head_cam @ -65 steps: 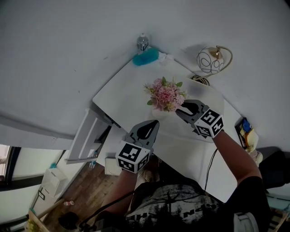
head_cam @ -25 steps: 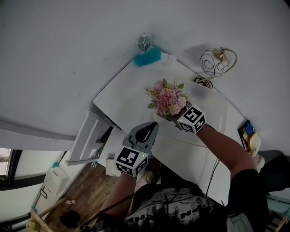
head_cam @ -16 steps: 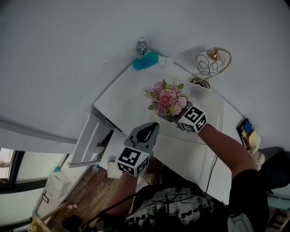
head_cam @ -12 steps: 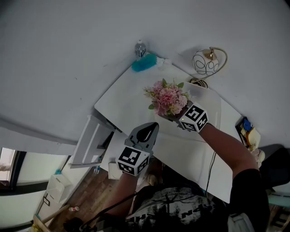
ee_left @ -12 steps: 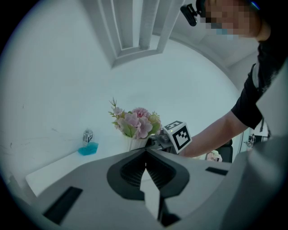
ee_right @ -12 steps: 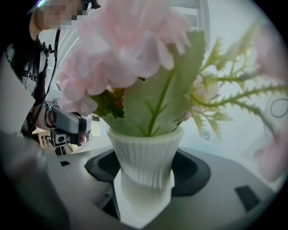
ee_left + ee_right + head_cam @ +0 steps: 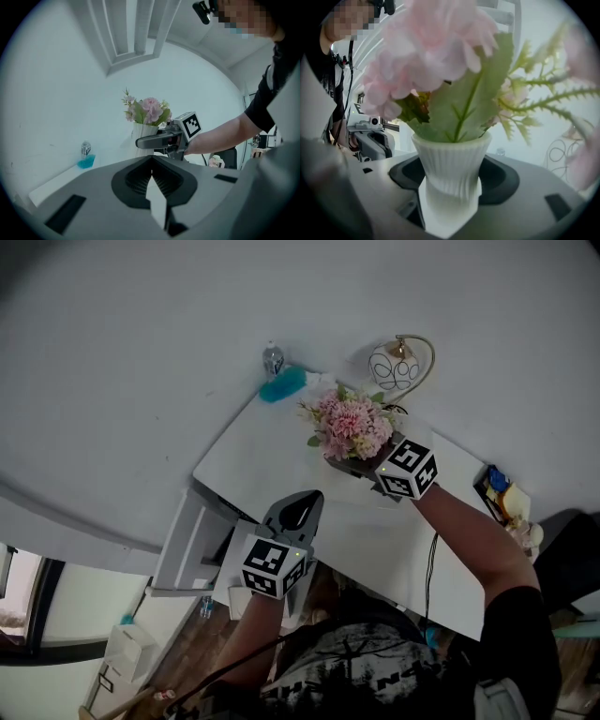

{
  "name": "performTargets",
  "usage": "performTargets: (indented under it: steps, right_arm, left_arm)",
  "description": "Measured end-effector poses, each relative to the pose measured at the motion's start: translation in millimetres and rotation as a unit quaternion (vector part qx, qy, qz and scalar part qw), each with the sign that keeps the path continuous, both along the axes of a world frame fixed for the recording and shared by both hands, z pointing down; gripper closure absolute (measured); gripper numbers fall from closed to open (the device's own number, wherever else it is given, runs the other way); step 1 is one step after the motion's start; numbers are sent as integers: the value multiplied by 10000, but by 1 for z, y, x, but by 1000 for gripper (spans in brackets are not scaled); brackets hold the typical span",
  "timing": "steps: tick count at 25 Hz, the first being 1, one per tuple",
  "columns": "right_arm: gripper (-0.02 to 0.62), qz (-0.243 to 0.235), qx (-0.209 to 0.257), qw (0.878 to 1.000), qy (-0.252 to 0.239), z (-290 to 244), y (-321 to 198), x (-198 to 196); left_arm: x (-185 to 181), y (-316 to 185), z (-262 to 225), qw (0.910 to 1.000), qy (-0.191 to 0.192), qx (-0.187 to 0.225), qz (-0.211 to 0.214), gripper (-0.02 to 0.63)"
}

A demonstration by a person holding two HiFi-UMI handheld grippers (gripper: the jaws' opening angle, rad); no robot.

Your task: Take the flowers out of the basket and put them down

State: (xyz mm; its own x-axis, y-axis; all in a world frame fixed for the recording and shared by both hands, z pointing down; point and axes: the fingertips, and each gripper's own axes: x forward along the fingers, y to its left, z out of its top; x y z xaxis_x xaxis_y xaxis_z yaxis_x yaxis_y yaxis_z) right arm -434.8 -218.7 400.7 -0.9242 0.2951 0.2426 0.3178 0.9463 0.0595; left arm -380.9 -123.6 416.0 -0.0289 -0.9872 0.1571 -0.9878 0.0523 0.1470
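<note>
Left gripper (image 7: 302, 502) nearest the body, held over the table's (image 7: 272, 451) near-left edge. Its own view shows the jaws closed together with nothing between them. It points toward the vase, well apart from it. Below the table's left corner a white drawer or shelf (image 7: 183, 538) sticks out; cannot tell which. Farther in, right gripper (image 7: 361, 465) reaches across the white tabletop from the right edge, marker cube up. Jaws are clamped on the narrow lower part of a white ribbed vase (image 7: 452, 159), one on each side, and the vase stands upright between them. No basket visible; the flowers (image 7: 352, 423) sit in this vase: pink blooms, green leaves, pale feathery sprigs, all spreading above the rim. In the head view the bunch lies toward the table's far corner, hiding the vase beneath it. Cannot tell whether the vase base touches the tabletop. Just beyond the flowers, at the far edge, a lamp (image 7: 396, 367) with a wire globe shade on a curved gold arm. At the far corner, left of the lamp, a teal fluffy duster (image 7: 281, 383) lies on the tabletop, a small clear bottle (image 7: 273, 359) just behind it. Blue and yellow items (image 7: 497, 486) off the right edge, too small to name.
</note>
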Motion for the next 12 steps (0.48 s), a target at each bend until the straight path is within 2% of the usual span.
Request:
performTargets:
  steps: [8,12]
  right_arm:
    - [261,514,80,9984,-209,-47,6,37]
    - [261,805,131,9957,-434,-69,5,69]
  left_arm:
    - [27,13,-15,9992,-115,67,387,592]
    - [52,16,-19,9981,-192,94,577,592]
